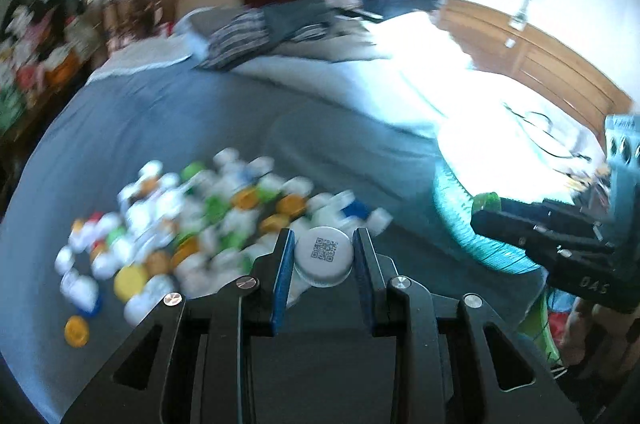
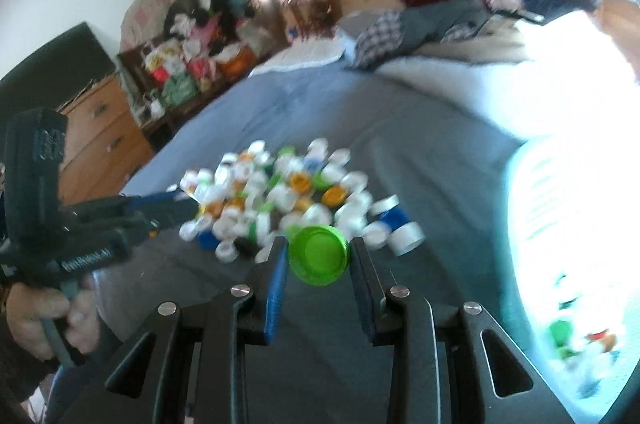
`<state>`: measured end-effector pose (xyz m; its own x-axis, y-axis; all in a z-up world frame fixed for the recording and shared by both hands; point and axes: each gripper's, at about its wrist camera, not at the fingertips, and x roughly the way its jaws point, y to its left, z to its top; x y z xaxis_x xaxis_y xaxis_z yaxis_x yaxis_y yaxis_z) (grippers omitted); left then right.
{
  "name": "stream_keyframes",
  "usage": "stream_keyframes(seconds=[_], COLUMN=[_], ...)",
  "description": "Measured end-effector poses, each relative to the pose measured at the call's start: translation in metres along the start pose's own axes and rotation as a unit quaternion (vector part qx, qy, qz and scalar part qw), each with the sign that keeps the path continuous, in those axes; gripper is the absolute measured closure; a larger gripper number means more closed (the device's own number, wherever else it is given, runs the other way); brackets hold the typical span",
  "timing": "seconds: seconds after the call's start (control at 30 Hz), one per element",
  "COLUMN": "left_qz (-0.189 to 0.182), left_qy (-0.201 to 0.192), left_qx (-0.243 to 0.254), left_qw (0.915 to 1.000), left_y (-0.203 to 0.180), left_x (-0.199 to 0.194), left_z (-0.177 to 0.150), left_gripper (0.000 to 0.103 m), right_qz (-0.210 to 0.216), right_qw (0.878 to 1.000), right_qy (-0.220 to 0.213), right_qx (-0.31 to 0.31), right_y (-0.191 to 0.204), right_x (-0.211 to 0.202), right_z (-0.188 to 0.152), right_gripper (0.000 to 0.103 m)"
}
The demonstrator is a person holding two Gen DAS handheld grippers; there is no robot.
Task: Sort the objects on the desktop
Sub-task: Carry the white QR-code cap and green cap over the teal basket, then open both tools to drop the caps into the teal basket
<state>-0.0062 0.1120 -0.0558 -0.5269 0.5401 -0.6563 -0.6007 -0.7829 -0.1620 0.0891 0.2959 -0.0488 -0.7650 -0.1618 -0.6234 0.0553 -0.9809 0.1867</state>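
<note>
My left gripper [image 1: 323, 244] is shut on a white bottle cap [image 1: 323, 256] with a QR code on top, held above the grey bedsheet. My right gripper [image 2: 318, 250] is shut on a green bottle cap [image 2: 319, 255]. In the left wrist view the right gripper [image 1: 486, 214] shows at the right, holding the green cap [image 1: 486, 201] over a teal basket [image 1: 472, 228]. A pile of caps [image 1: 192, 220] in white, yellow, green and blue lies on the sheet; it also shows in the right wrist view [image 2: 288, 195]. The left gripper [image 2: 188, 203] reaches in from the left there.
The teal basket [image 2: 568, 264] at the right holds several caps and is washed out by bright light. A wooden headboard [image 1: 540, 63] runs behind it. Clothes [image 2: 440, 15] lie at the far end of the bed. A wooden dresser [image 2: 100, 139] stands at the left.
</note>
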Motion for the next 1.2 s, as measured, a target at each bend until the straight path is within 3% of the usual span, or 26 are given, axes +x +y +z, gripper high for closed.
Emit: stream_keyframes(seconds=[0.27, 0.5, 0.67, 1.2], left_qz=[-0.016, -0.032, -0.055, -0.054], left_qy=[0.002, 0.012, 0.023, 0.026], left_qx=[0.077, 0.138, 0.142, 0.152], left_qw=[0.9969, 0.9898, 0.9880, 0.9866], left_y=[-0.107, -0.181, -0.204, -0.216], left_x=[0.034, 0.056, 0.064, 0.075], left_z=[0.055, 0.065, 0.066, 0.079], left_gripper=[0.078, 0.078, 0.078, 0.078], right_qz=[-0.071, -0.120, -0.131, -0.132], right_qw=[0.996, 0.988, 0.985, 0.985], right_qy=[-0.047, -0.076, -0.082, -0.072], right_qx=[0.022, 0.066, 0.078, 0.089], right_y=[-0.064, -0.121, -0.137, -0.149], right_x=[-0.071, -0.120, -0.137, -0.132], right_z=[0.019, 0.012, 0.006, -0.002], right_gripper=[0.070, 0.070, 0.070, 0.069])
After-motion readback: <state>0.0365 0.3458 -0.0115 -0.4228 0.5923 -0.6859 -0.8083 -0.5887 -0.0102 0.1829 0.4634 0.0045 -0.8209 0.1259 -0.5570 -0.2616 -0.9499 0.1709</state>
